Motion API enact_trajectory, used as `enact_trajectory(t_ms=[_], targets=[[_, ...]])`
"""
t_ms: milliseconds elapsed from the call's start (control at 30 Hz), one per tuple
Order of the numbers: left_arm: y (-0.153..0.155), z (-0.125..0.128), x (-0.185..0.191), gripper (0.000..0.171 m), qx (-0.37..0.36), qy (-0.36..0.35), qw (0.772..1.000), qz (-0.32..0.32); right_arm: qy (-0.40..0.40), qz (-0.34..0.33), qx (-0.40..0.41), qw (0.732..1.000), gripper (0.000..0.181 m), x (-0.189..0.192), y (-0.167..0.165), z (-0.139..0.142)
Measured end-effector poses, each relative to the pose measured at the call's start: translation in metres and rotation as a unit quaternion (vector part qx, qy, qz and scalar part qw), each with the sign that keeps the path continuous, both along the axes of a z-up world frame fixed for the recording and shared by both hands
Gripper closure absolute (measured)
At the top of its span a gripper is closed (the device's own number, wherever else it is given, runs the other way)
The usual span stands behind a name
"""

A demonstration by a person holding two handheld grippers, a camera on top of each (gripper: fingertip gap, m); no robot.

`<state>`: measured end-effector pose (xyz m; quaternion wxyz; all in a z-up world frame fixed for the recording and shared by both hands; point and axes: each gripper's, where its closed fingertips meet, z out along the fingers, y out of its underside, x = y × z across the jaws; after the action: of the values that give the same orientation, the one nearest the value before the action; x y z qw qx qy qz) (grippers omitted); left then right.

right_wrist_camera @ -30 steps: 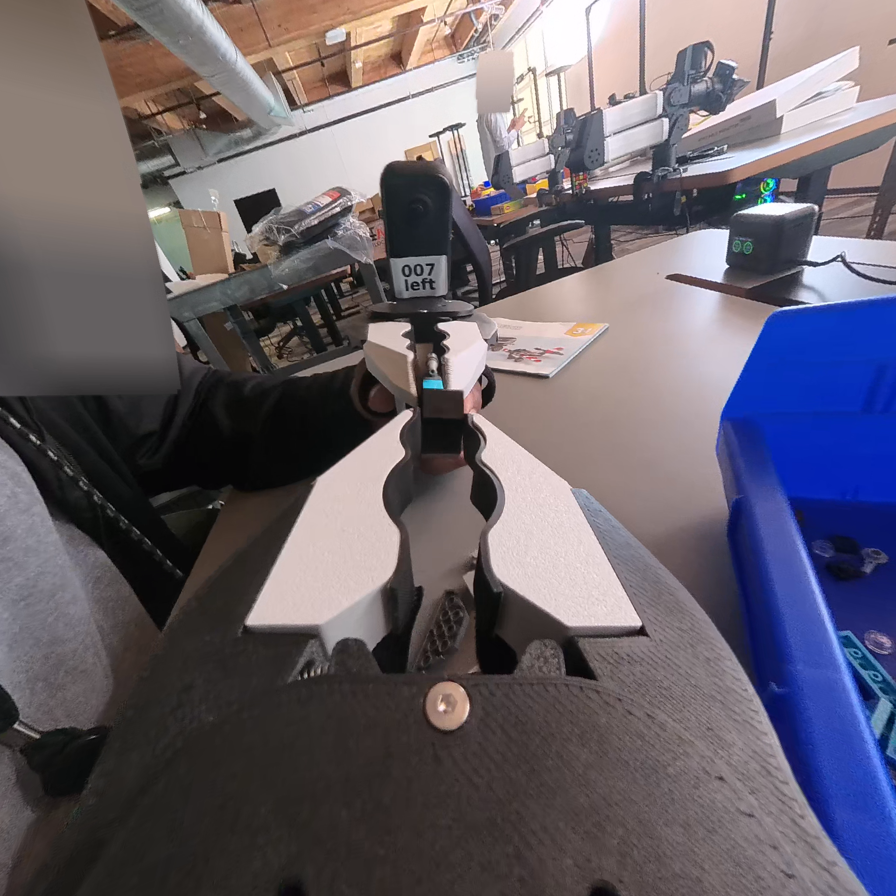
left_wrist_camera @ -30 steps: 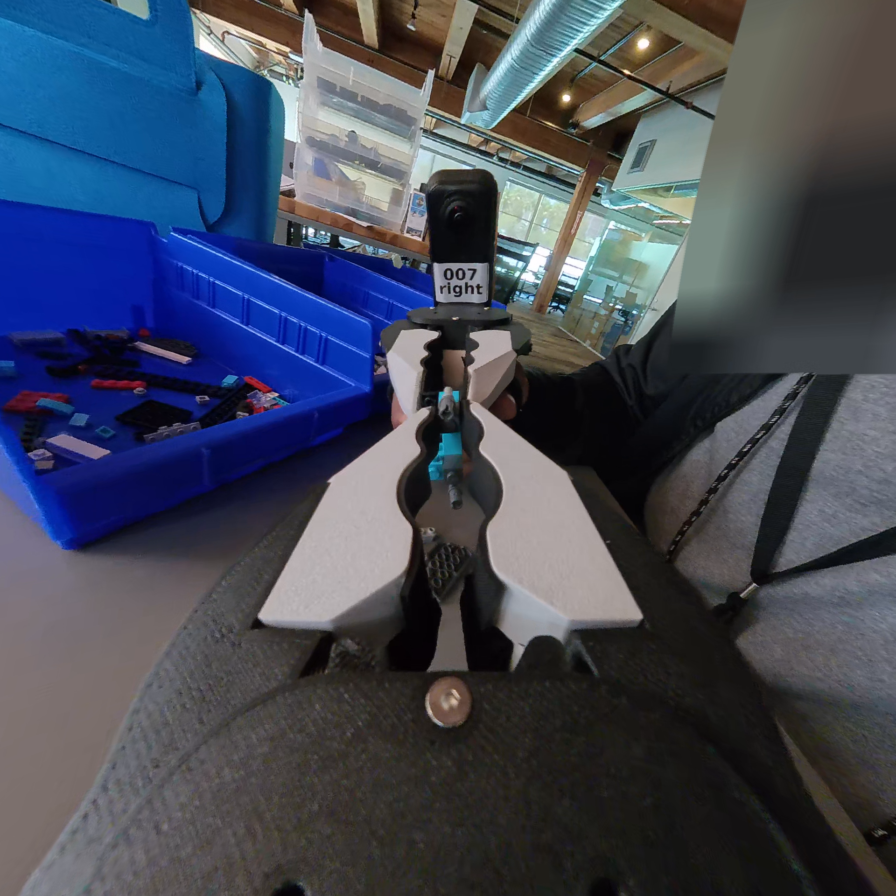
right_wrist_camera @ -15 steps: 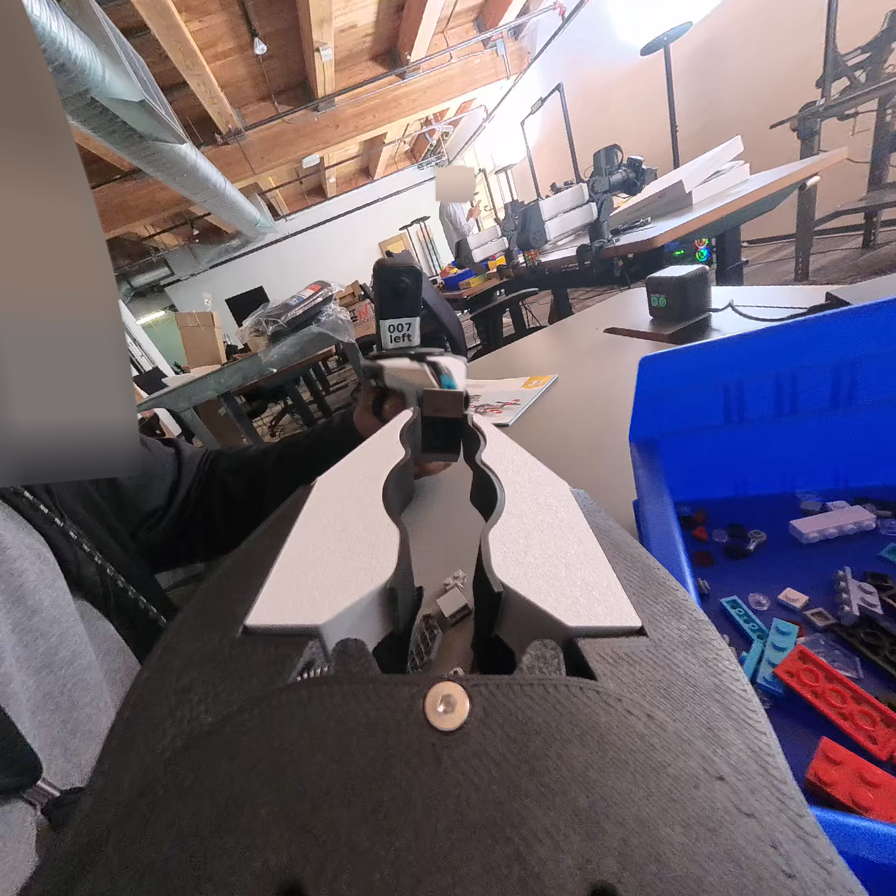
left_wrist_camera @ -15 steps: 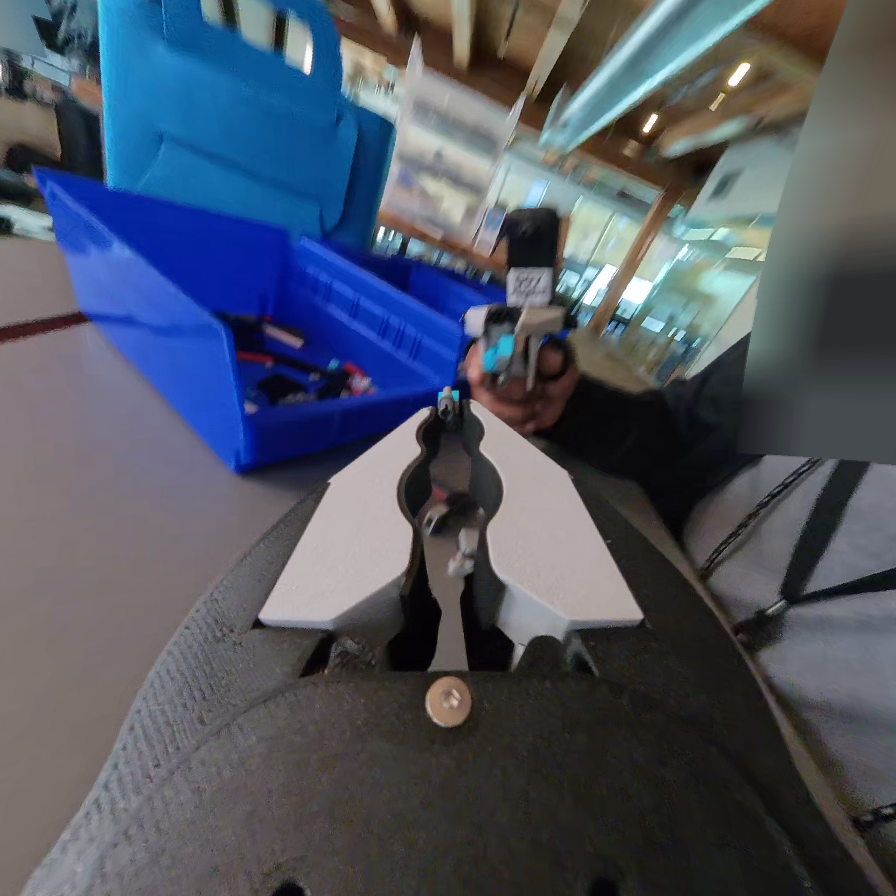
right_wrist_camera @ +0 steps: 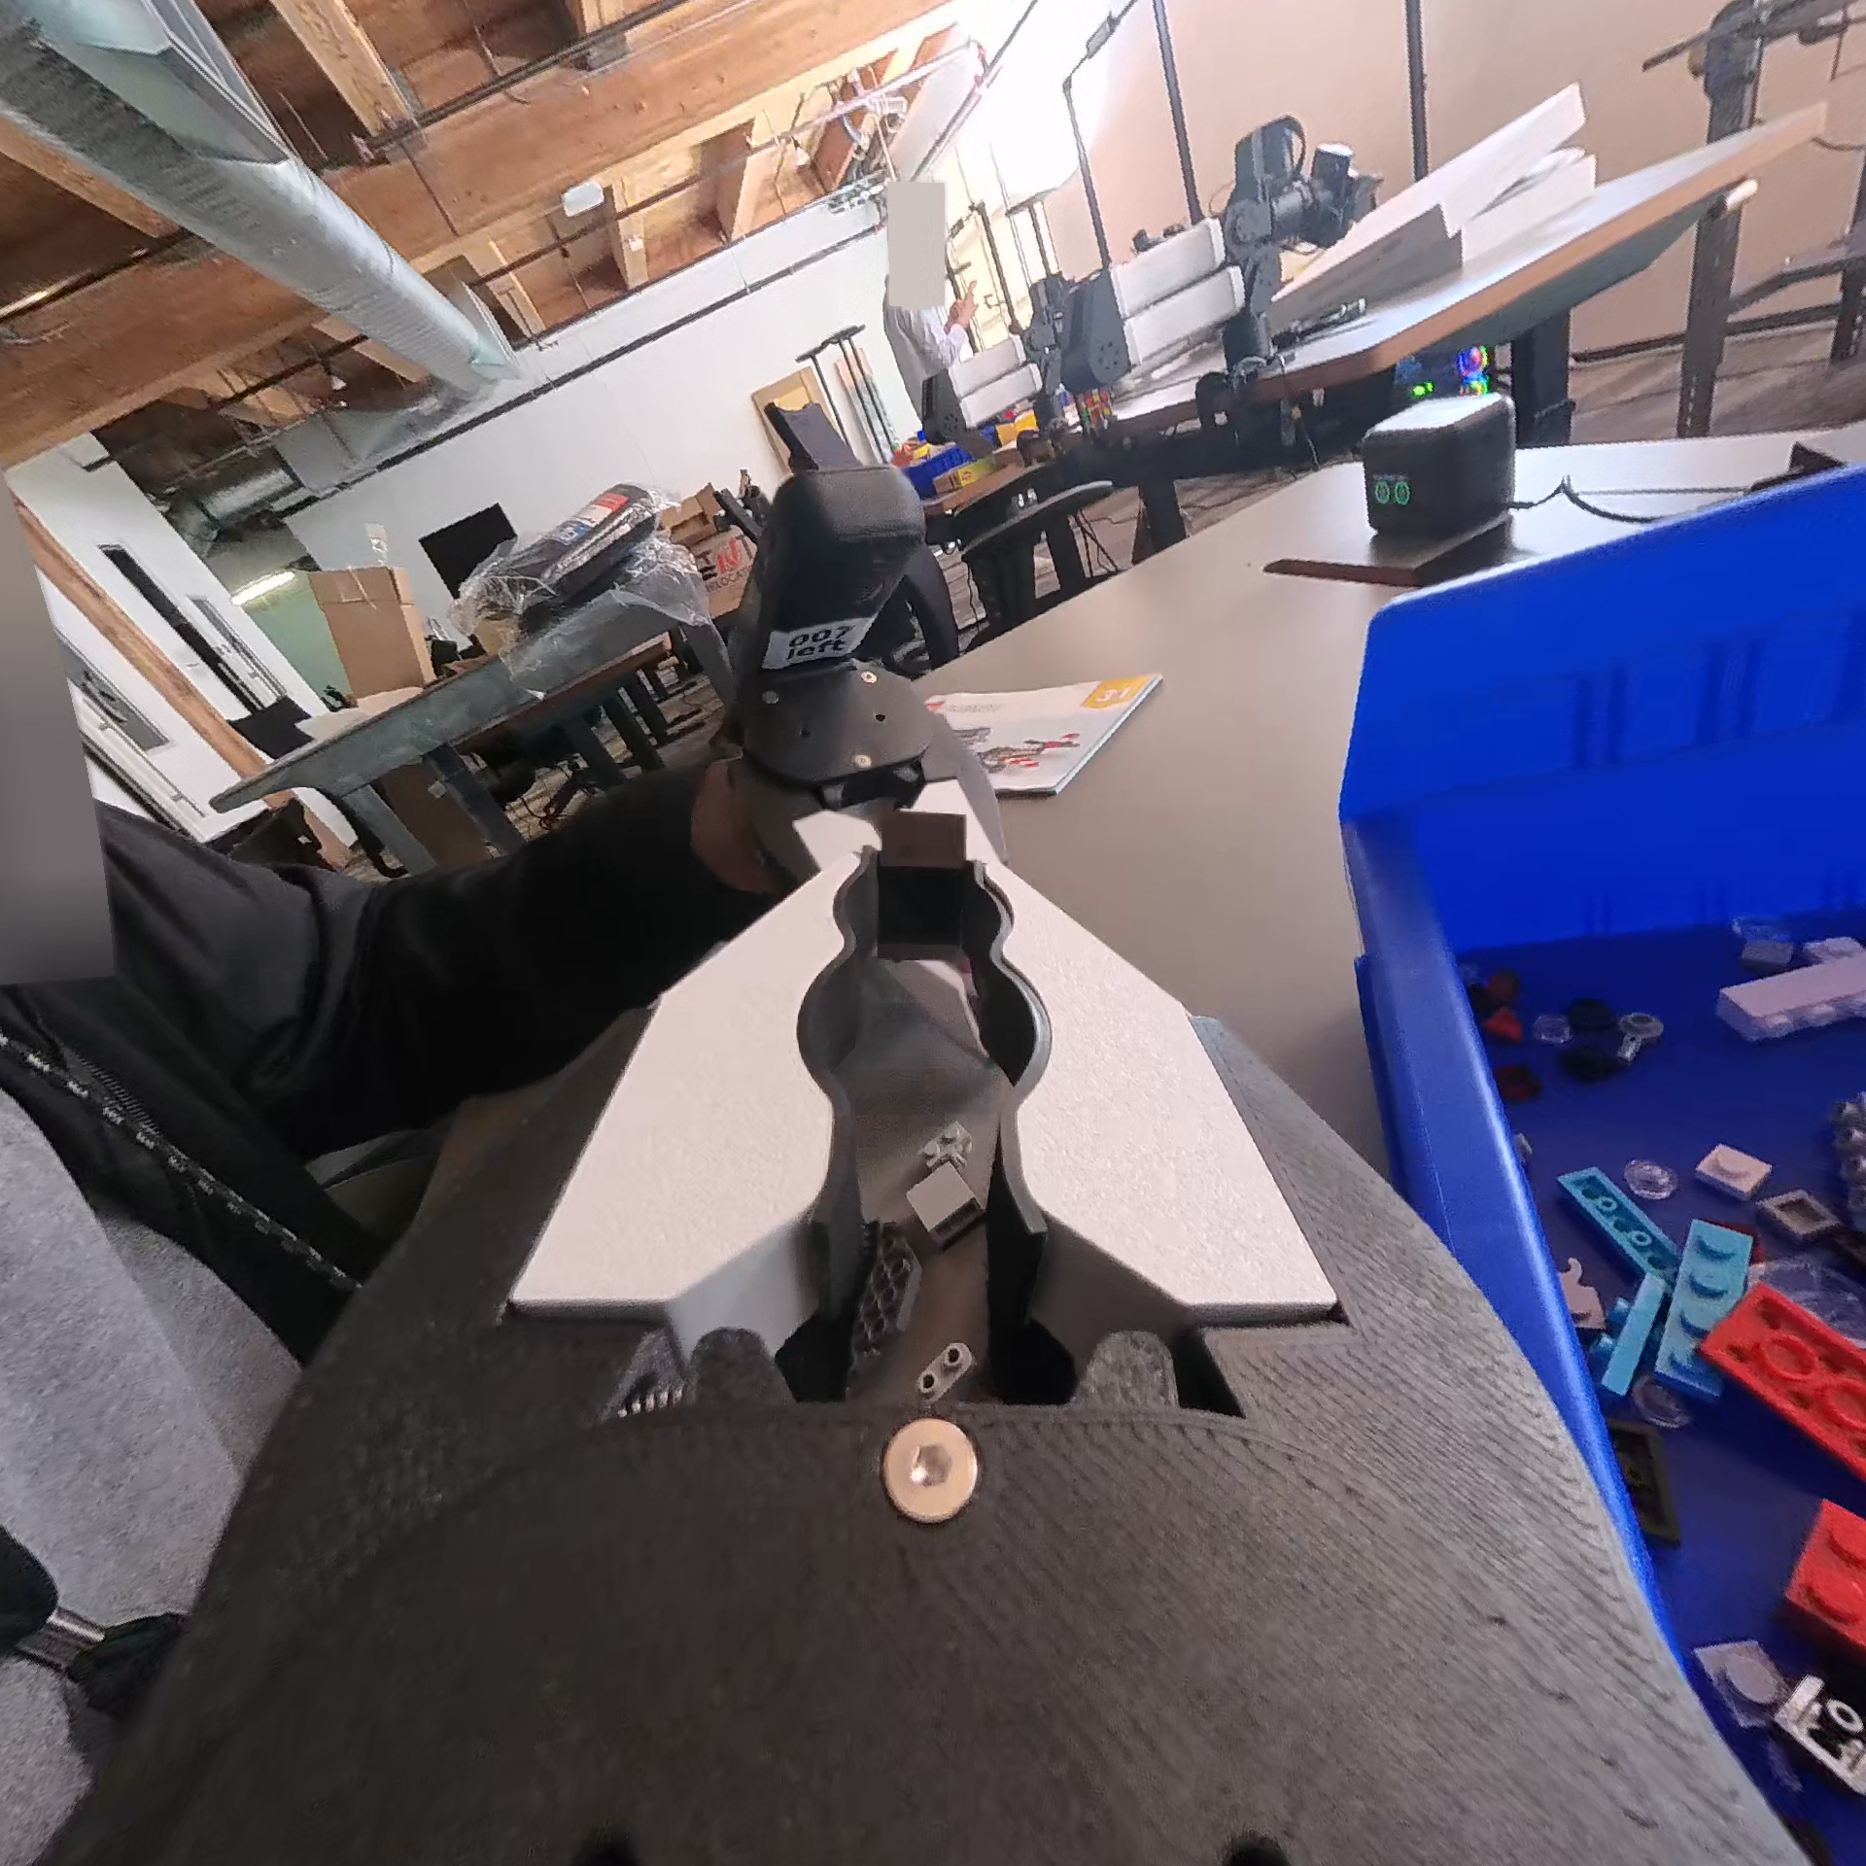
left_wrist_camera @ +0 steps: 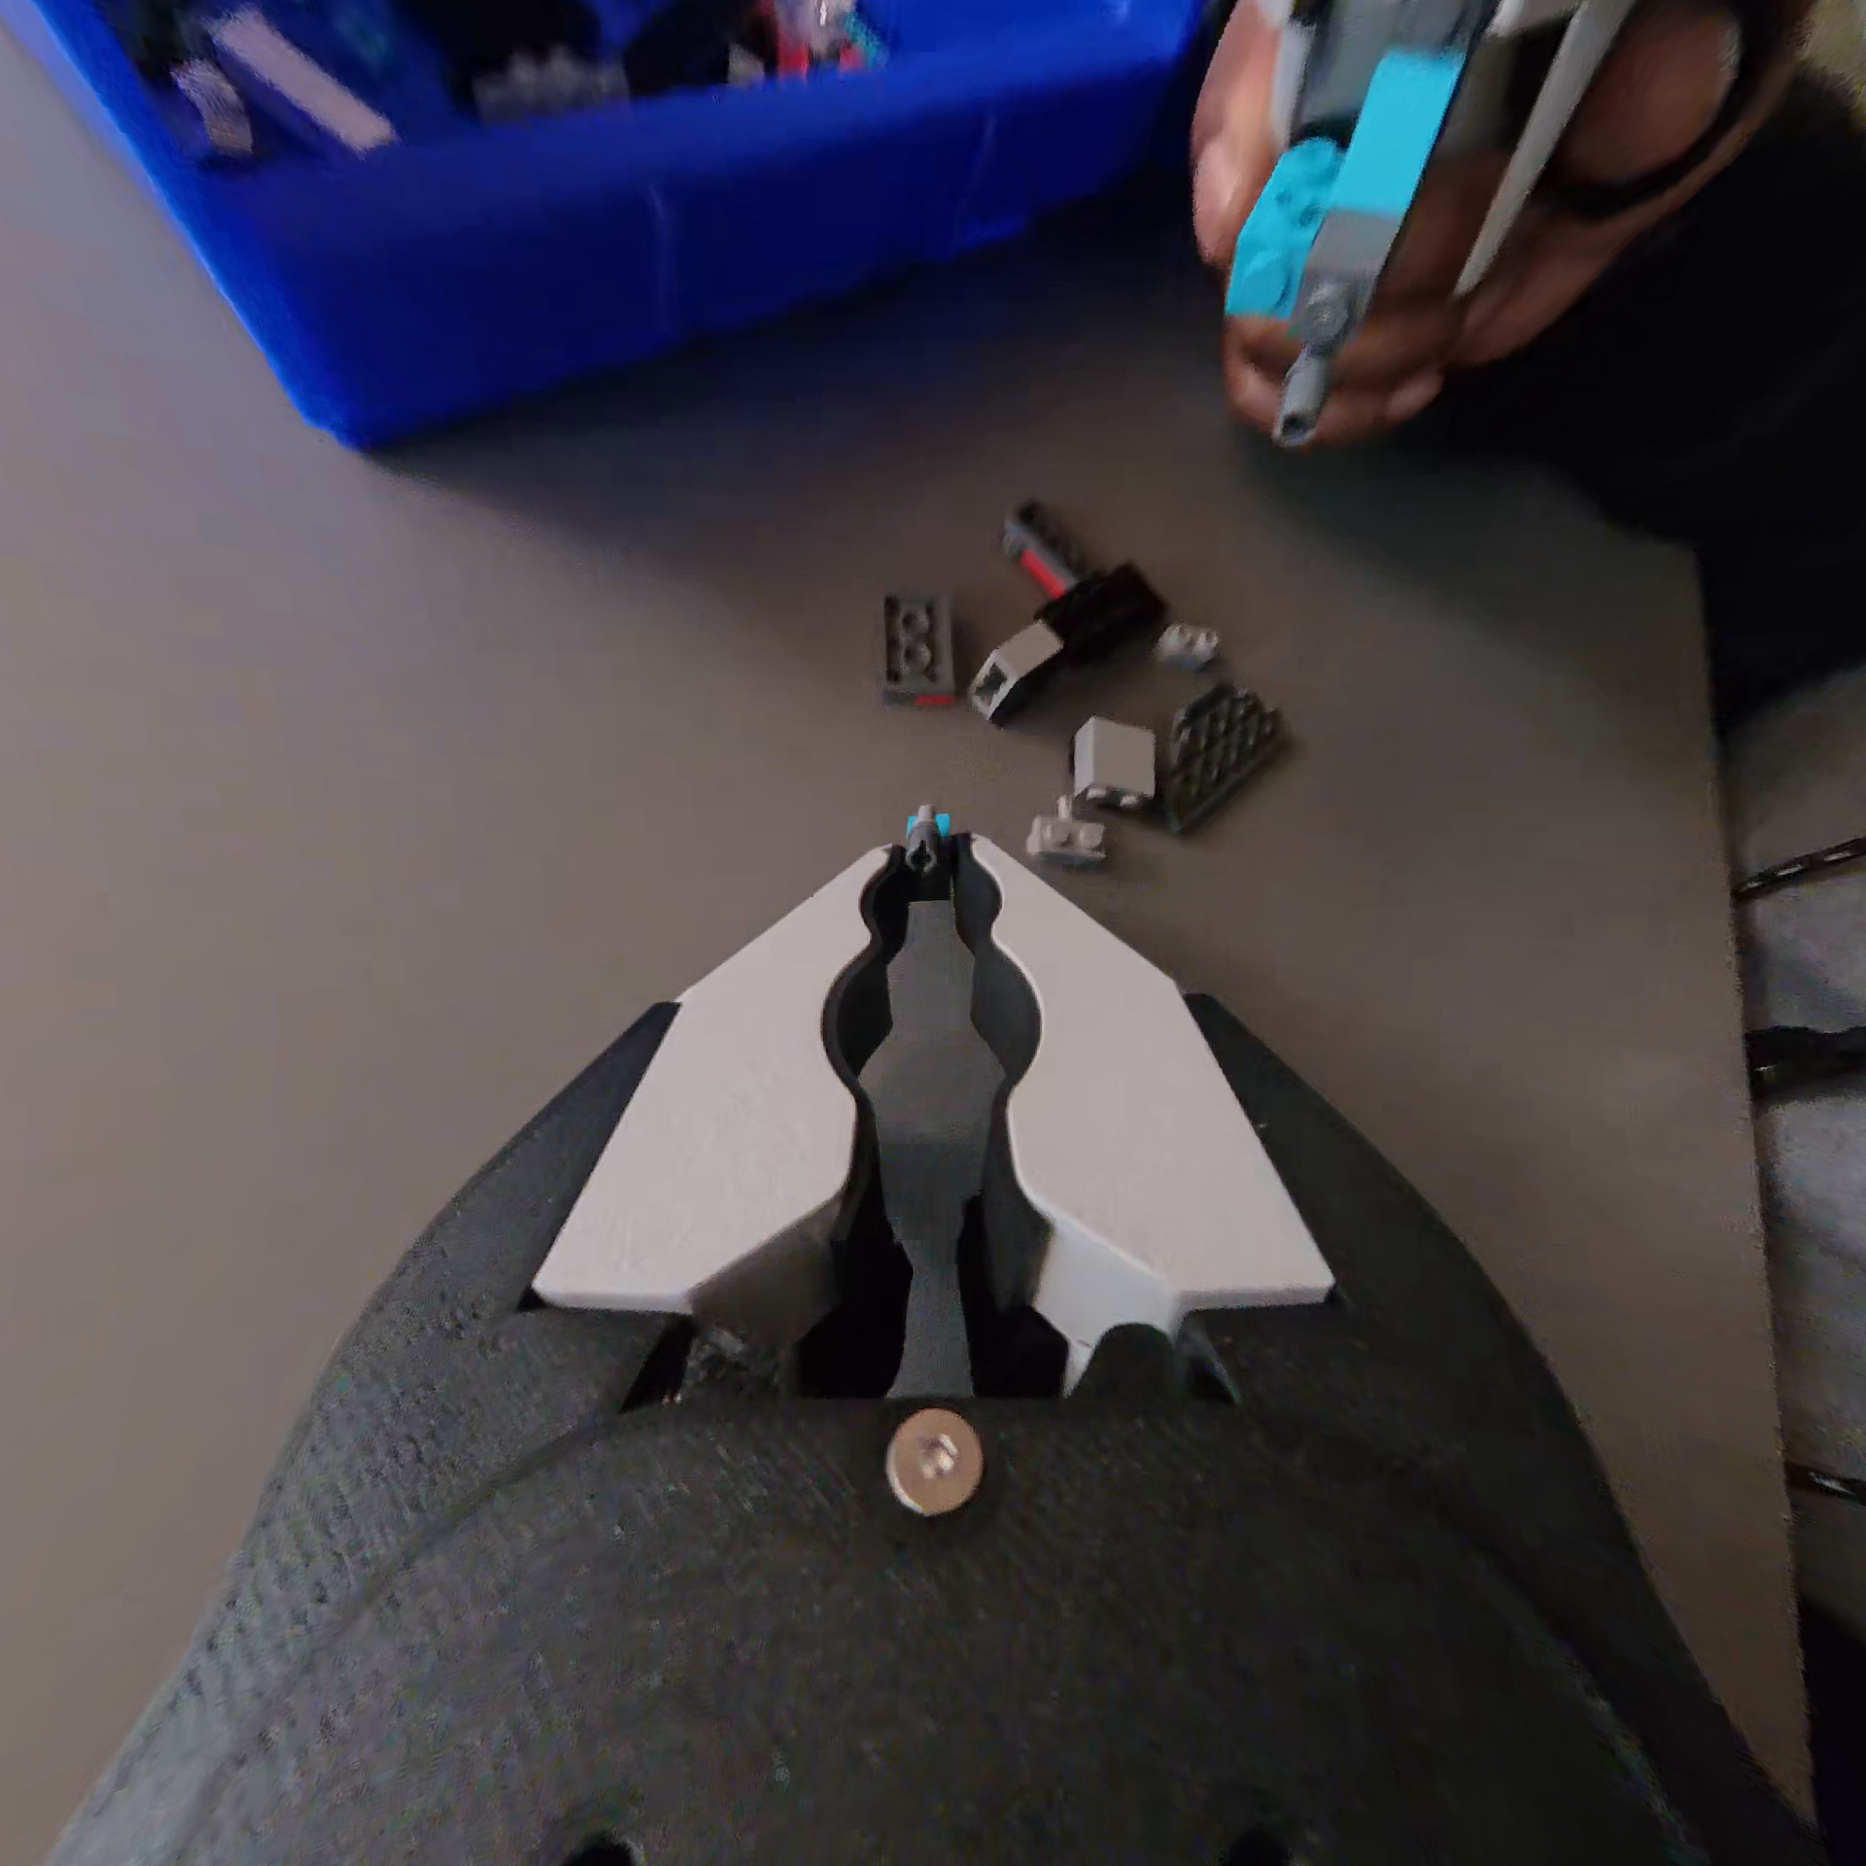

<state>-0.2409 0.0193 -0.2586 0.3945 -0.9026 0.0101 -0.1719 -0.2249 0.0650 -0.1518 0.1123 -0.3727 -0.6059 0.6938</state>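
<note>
My left gripper (left_wrist_camera: 927,846) is clenched on one tiny grey-and-cyan piece (left_wrist_camera: 925,830), tilted down over the grey table (left_wrist_camera: 404,808). Just beyond its tips lie loose bricks (left_wrist_camera: 1085,697) — I count about seven, grey and black. My right gripper (right_wrist_camera: 919,884) pinches one grey-and-cyan assembly (left_wrist_camera: 1333,217), held above the table. One blue bin (left_wrist_camera: 646,242) of mixed bricks sits behind.

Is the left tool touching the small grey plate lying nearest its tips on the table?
Apart. The left wrist view shows bare tabletop between the left tool, shut on a tiny grey-and-teal brick piece, and the small grey studded plate to its right.
</note>
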Motion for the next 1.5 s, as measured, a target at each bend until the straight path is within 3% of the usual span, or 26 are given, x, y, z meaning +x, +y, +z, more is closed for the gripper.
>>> enact_trajectory(t_ms=[100,200,300,367,467,567,867,1000,1167,1500], targets=[[-0.003,-0.006,0.000,0.160,-0.020,0.006,1.000,0.000,-0.007,0.001,0.000,1.000,0.165,-0.001,-0.001,-0.003],[-0.002,-0.002,-0.002,0.137,-0.008,-0.002,1.000,0.007,-0.010,0.005,-0.003,1.000,0.164,0.000,-0.003,-0.004],[0.006,0.021,-0.001,0.119,0.064,-0.020,0.998,0.000,-0.013,0.014,-0.016,1.000,0.164,0.001,-0.006,-0.003],[0.013,0.047,0.007,0.118,0.131,-0.051,0.990,-0.007,-0.013,0.026,-0.038,0.999,0.164,0.003,-0.008,0.001],[0.019,0.085,0.027,0.122,0.224,-0.117,0.967,-0.031,-0.008,0.046,-0.074,0.996,0.164,0.007,-0.011,0.008],[0.021,0.097,0.037,0.129,0.259,-0.130,0.956,-0.044,-0.009,0.051,-0.081,0.995,0.164,0.008,-0.013,0.008],[0.027,0.094,0.041,0.154,0.262,-0.142,0.954,-0.035,-0.018,0.065,-0.082,0.994,0.164,0.008,-0.021,0.002],[0.027,0.095,0.039,0.155,0.268,-0.147,0.952,-0.031,-0.020,0.064,-0.084,0.994,0.164,0.008,-0.021,0.002],[0.025,0.101,0.034,0.155,0.285,-0.145,0.947,-0.021,-0.025,0.066,-0.077,0.994,0.149,0.008,-0.021,0.001],[0.025,0.098,0.039,0.155,0.276,-0.135,0.951,-0.034,0.004,0.064,-0.031,0.997,0.164,0.012,-0.026,-0.001]])
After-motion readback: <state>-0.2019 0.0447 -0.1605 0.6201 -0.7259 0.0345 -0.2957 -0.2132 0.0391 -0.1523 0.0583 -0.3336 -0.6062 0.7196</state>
